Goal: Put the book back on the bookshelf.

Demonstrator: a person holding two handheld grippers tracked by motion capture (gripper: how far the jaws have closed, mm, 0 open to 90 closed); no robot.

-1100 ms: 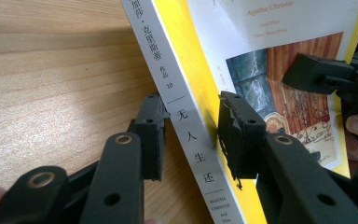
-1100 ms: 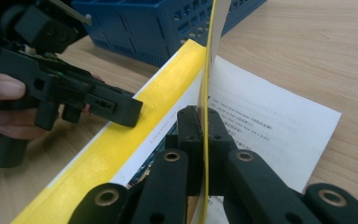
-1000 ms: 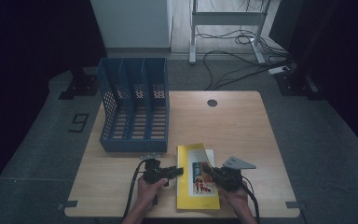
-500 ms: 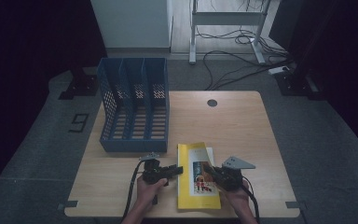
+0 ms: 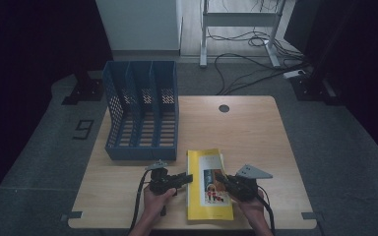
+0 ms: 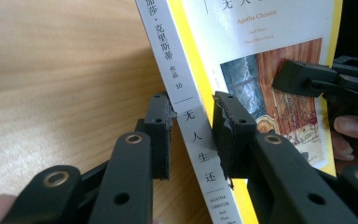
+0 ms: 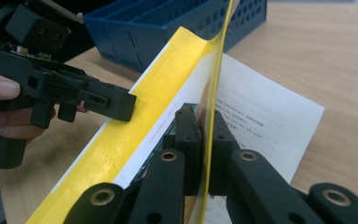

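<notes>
A yellow book (image 5: 204,164) with a white spine lies flat near the table's front edge. My left gripper (image 5: 189,178) comes in from the left, and its jaws (image 6: 191,126) sit tight on either side of the spine (image 6: 200,154). From the right, my right gripper (image 5: 220,178) is shut (image 7: 205,135) on the thin yellow cover (image 7: 216,70), which stands up on edge between its jaws. A white printed page (image 7: 270,116) shows beside the raised cover. The left gripper (image 7: 116,103) also shows resting on the book's yellow edge (image 7: 135,135), and the right gripper (image 6: 303,79) lies over the cover picture.
A blue three-slot file rack (image 5: 142,113) stands at the table's back left, just behind the book (image 7: 168,23). A round cable hole (image 5: 224,108) sits near the far edge. Bare wood (image 5: 256,132) lies to the right and behind the book. Cables trail toward the front edge.
</notes>
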